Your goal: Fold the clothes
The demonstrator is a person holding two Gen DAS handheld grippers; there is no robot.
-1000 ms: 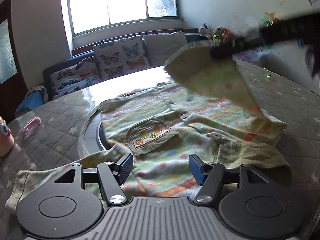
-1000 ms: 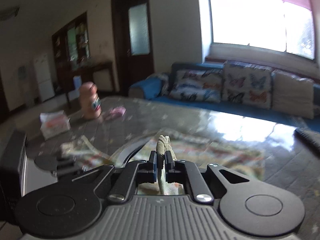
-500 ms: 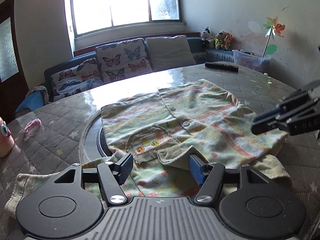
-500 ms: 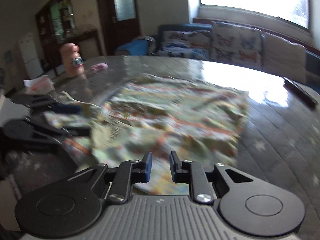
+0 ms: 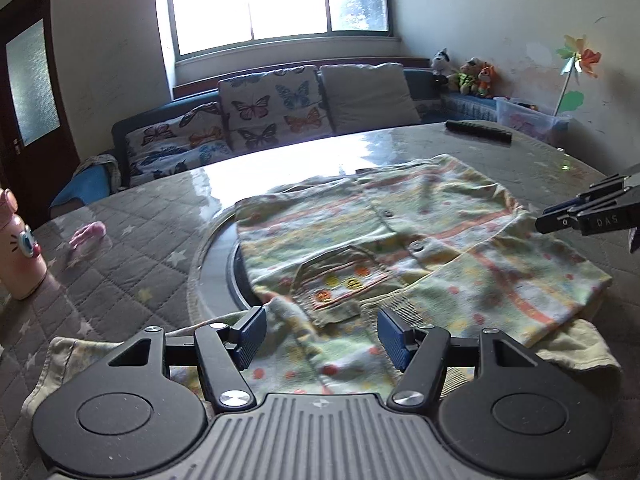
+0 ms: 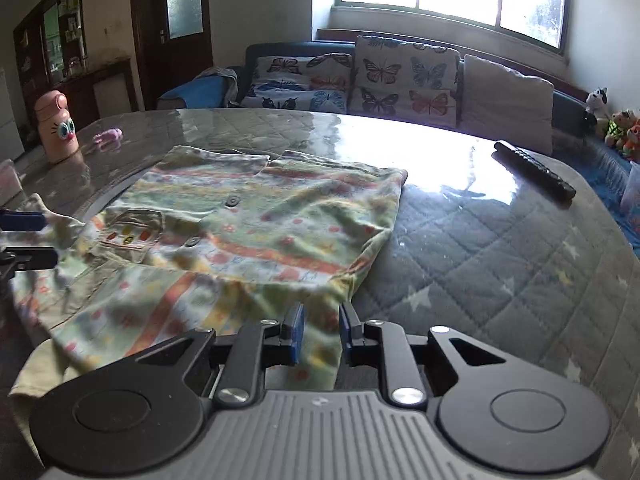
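Left gripper hangs with its blue pads spread wide, nothing pinched, over the near hem of the child's button shirt. Right gripper has its jaws parted by a narrow gap, released, with the shirt's folded edge lying under them and no cloth pressed between the pads.

The shirt lies flat on the round table, partly over the dark turntable ring, chest pocket up, its right side folded inward over the front.

Only the left wrist view gives us the pinwheel on the wall and a clear plastic bin below it; what sits inside is too blurred to tell. Only the right wrist view shows the cabinet shelves by the door. Both catch the pink bottle, the remote, the butterfly cushions and the soft toys.

A second ago the right gripper was clamped on a fold of the shirt, lifted high. Now that fold is laid down, the pads have let go, and the gripper sits lower, at the shirt's right edge. The left has barely shifted.
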